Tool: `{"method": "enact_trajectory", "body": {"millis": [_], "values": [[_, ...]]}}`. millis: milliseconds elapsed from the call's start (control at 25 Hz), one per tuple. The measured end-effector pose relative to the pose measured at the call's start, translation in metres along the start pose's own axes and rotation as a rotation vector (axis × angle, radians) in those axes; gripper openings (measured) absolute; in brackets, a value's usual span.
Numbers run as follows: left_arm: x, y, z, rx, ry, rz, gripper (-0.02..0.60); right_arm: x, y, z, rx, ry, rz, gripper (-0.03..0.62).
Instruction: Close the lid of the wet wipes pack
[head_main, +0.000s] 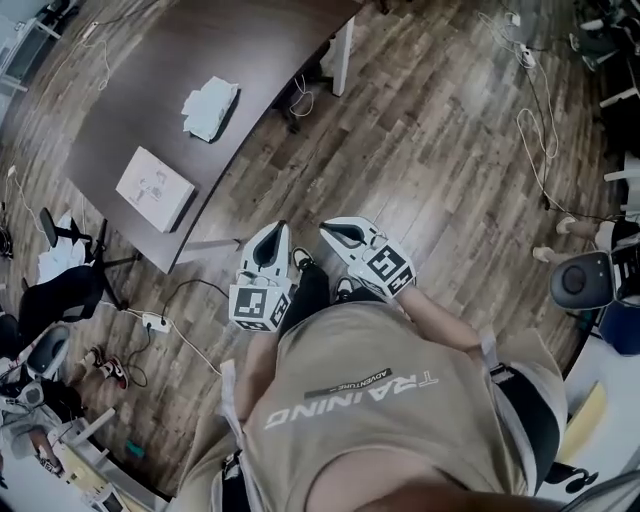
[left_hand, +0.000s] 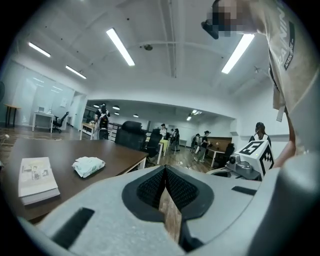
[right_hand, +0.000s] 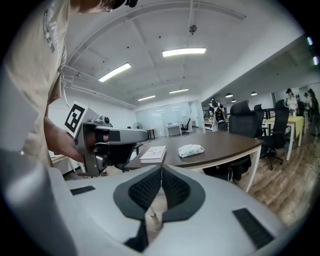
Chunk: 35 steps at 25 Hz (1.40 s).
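Head view: we stand on wood floor (head_main: 430, 150), well short of the dark table (head_main: 250, 50) bearing the wet wipes pack (head_main: 210, 107) | Left gripper view: left gripper (left_hand: 165, 170) closed, empty | Right gripper view: right gripper (right_hand: 161, 172) closed, empty; the pack looks soft, light and likely to slide, so we would press on its lid

a: what sort of place is this?
b: an open-plan office; a long dark desk (head_main: 250, 50), black swivel chairs (right_hand: 245, 117), strip lights (right_hand: 184, 51) on a white ceiling
a: and lower down?
b: wood-plank floor (head_main: 430, 150) with loose cables (head_main: 535, 130) and a power strip (head_main: 155, 322); people (left_hand: 170, 137) stand among further desks at the back
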<state>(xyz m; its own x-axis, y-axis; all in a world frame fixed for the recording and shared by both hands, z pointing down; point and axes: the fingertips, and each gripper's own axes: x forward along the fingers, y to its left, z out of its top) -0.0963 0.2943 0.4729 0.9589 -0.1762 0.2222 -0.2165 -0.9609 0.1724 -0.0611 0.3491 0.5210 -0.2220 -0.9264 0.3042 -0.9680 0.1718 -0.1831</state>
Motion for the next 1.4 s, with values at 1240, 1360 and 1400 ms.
{"method": "enact_trajectory", "body": {"millis": [1240,1360,1400], "values": [[0.141,0.202,0.05,-0.118,0.039,0.009,0.005,0.19,-0.148,0.1,-0.015,0.035,0.001,0.014],[0.171,0.217,0.059,-0.158,0.06,0.029,0.005,0.209,-0.182,0.122,-0.048,0.003,0.042,0.014],[0.181,0.221,0.063,-0.16,0.069,0.041,0.005,0.214,-0.194,0.129,-0.052,-0.007,0.054,0.014]]}}
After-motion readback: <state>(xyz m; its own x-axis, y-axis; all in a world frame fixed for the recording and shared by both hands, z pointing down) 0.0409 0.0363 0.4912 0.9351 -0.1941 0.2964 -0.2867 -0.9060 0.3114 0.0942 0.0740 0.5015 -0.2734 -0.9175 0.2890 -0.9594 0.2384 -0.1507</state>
